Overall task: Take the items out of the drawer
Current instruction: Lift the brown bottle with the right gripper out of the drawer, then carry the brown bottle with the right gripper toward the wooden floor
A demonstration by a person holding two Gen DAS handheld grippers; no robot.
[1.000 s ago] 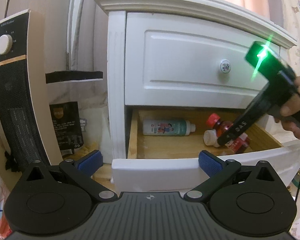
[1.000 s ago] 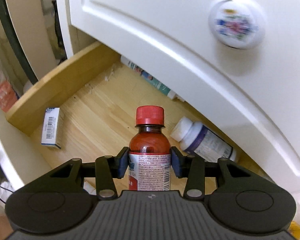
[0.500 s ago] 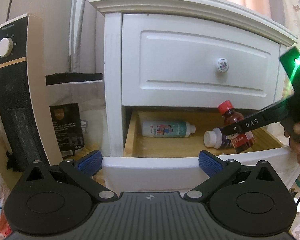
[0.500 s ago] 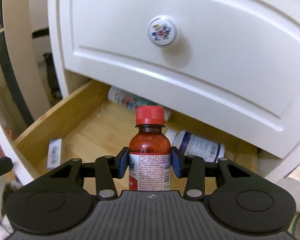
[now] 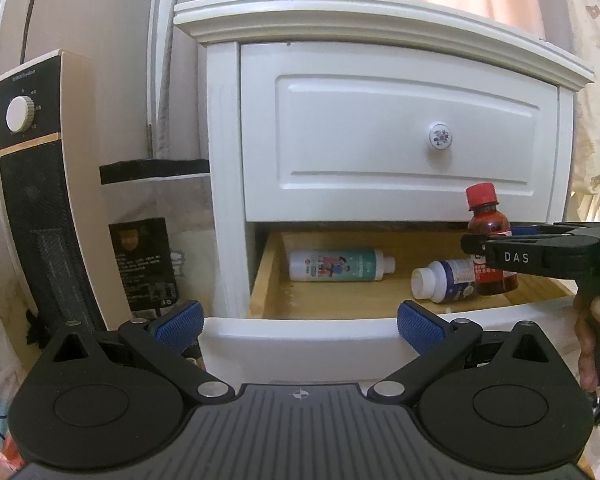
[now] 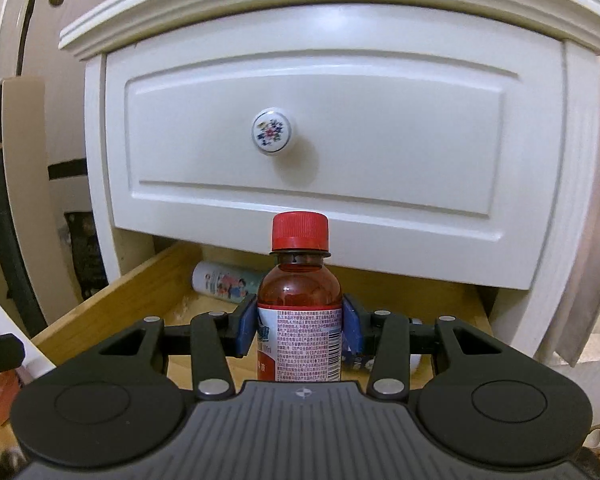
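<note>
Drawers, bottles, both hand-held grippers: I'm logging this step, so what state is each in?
Lower drawer: pulled open.
Upper drawer: closed.
Red-capped bottle: upright, capped, lifted, clamped in right hand-held gripper.
Left hand-held gripper: open, holding nothing.
White-green bottle: lying on its side in the lower drawer.
White-capped bottle: lying on its side in the lower drawer.

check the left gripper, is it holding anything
No, the left gripper is open with nothing between its blue pads, while the right gripper clamps the red-capped bottle.
</note>
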